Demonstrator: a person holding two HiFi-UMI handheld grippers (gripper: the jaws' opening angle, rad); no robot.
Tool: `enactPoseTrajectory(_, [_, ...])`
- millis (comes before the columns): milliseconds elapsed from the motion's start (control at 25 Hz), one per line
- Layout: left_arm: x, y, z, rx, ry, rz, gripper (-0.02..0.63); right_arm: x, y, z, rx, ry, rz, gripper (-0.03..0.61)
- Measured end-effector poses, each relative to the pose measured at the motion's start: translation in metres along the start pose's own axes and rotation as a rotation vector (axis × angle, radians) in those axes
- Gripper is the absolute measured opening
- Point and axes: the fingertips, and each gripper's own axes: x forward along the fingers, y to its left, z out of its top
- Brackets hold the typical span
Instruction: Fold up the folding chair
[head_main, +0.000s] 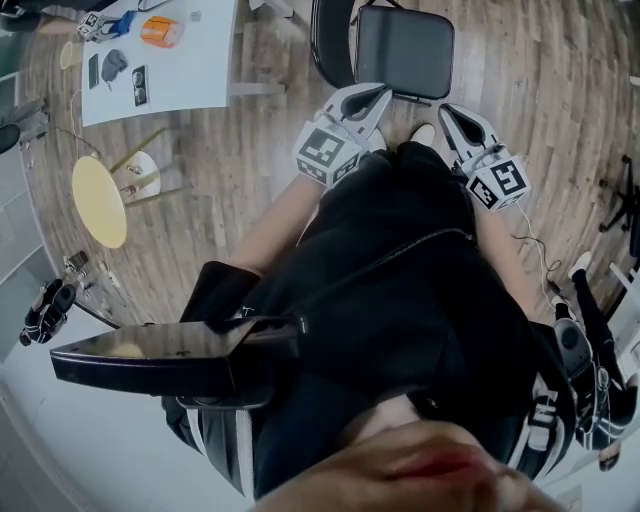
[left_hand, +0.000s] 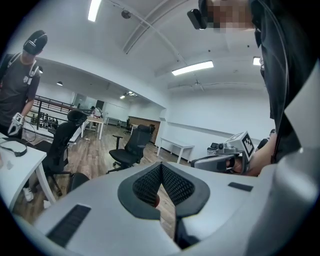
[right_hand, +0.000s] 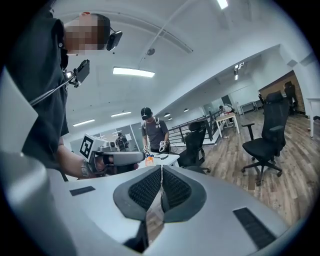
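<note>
In the head view the folding chair (head_main: 404, 50) stands unfolded on the wood floor straight ahead of me, its black seat flat and its dark backrest to the left. My left gripper (head_main: 378, 97) hangs just short of the seat's near left corner, shut and holding nothing. My right gripper (head_main: 446, 113) sits near the seat's near right corner, also shut and empty. In the left gripper view the pads (left_hand: 172, 185) meet, and the right gripper (left_hand: 225, 159) shows beyond. The right gripper view likewise shows closed pads (right_hand: 145, 187) and the left gripper (right_hand: 112, 159). My dark torso hides the floor below.
A white table (head_main: 200, 75) with small items stands at the far left, a yellow round stool (head_main: 98, 200) beside it. Black office chairs (left_hand: 132, 149) (right_hand: 262, 142) stand around the room. A person (right_hand: 155, 132) stands by a white table (left_hand: 20, 160).
</note>
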Motion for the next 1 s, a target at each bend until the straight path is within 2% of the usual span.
enactPoseTrajectory(160, [0.014, 0.013, -0.006, -0.025, 0.014, 0.024, 0.005, 0.011, -0.015, -0.002, 0.007, 0.012, 0.017, 0.012])
enactPoseTrajectory(400, [0.039, 0.026, 0.000, -0.020, 0.041, 0.057, 0.005, 0.027, -0.046, 0.001, 0.019, 0.018, 0.049, 0.012])
enactPoseTrajectory(560, [0.064, 0.036, -0.003, -0.012, 0.079, 0.133, 0.005, 0.031, -0.075, 0.001, 0.064, 0.013, 0.084, 0.012])
enactPoseTrajectory(680, [0.083, 0.050, -0.005, -0.025, 0.137, 0.175, 0.005, 0.039, -0.100, -0.012, 0.093, 0.037, 0.107, 0.012])
enactPoseTrajectory(840, [0.088, 0.088, -0.026, -0.095, 0.244, 0.195, 0.006, 0.056, -0.132, -0.041, 0.127, 0.118, 0.124, 0.012])
enactPoseTrajectory(920, [0.084, 0.116, -0.045, -0.108, 0.321, 0.222, 0.034, 0.064, -0.149, -0.062, 0.170, 0.154, 0.122, 0.014])
enactPoseTrajectory(1000, [0.076, 0.151, -0.063, -0.120, 0.399, 0.274, 0.107, 0.073, -0.169, -0.087, 0.231, 0.193, 0.121, 0.027])
